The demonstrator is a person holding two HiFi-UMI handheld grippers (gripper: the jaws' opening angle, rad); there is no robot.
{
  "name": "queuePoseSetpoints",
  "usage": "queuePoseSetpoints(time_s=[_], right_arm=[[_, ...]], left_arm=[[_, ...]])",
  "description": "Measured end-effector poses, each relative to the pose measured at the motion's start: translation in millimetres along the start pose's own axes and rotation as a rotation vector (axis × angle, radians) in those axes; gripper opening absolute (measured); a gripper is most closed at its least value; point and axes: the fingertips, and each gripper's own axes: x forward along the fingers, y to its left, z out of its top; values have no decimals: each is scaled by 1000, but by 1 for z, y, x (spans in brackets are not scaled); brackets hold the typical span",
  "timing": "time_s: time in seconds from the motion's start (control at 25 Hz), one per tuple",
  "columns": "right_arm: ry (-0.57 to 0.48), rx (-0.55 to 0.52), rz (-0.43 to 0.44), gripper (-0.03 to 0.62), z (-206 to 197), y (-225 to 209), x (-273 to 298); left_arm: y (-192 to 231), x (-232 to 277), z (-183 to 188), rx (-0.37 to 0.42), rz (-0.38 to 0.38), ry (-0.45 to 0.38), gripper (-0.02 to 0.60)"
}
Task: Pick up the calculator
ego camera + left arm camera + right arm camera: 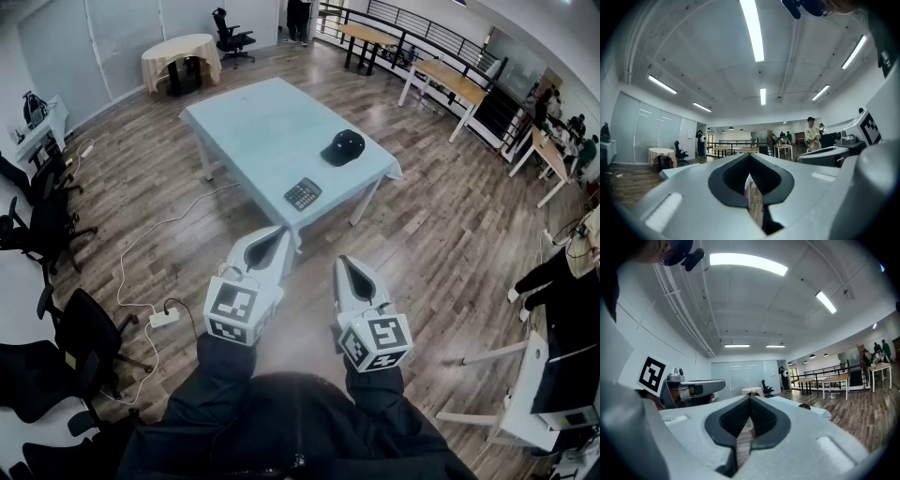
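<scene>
Calculator: a dark calculator [303,193] lay flat by the near corner of the surface [253,122], just inside the edge; nothing touched it.
Cap: a black cap [343,147] sat toward the right corner of the same surface, well apart from the calculator; the right gripper view showed it as a small dark bump [804,406] on the pale top.
Surface: a pale blue rectangle, turned so that one corner pointed at the person, standing on a wooden floor [450,234].
Left claw: the left claw [279,234] was held level over the floor, its tip just short of the near corner. In its own view the jaws [749,157] met at the tip, with nothing between them.
Right claw: the right claw [344,264] hung beside the left one, a little farther back from the surface. Its own view showed the jaws [751,400] pressed together and empty.
Marker cubes: one cube [232,309] rode on the rear of the left claw and another [380,339] on the right.
Sleeves: dark sleeves [220,375] ran back from both claws to the lower edge of the head view.
Floor: a white power strip [164,318] with a cable lay to the left of the claws.
</scene>
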Motion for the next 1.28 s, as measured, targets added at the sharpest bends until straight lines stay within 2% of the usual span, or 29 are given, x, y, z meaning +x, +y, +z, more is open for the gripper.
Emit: queuePoseSetpoints(time_s=[0.12,0.28,0.56,1.28], right_arm=[[-2,-2,-2,-3,3,2,4],[-2,-8,-6,-3,2,6,8],[21,-17,-29,-3,-5,7,10],[44,-52,-41,-2,-17,37,12]], left_arm=[[7,1,-1,40,4,14,-5],[14,0,-2,52,15,16,-5],[21,-3,-3,4,32,22,-4],[30,-29,-20,-16,12,64,-5]])
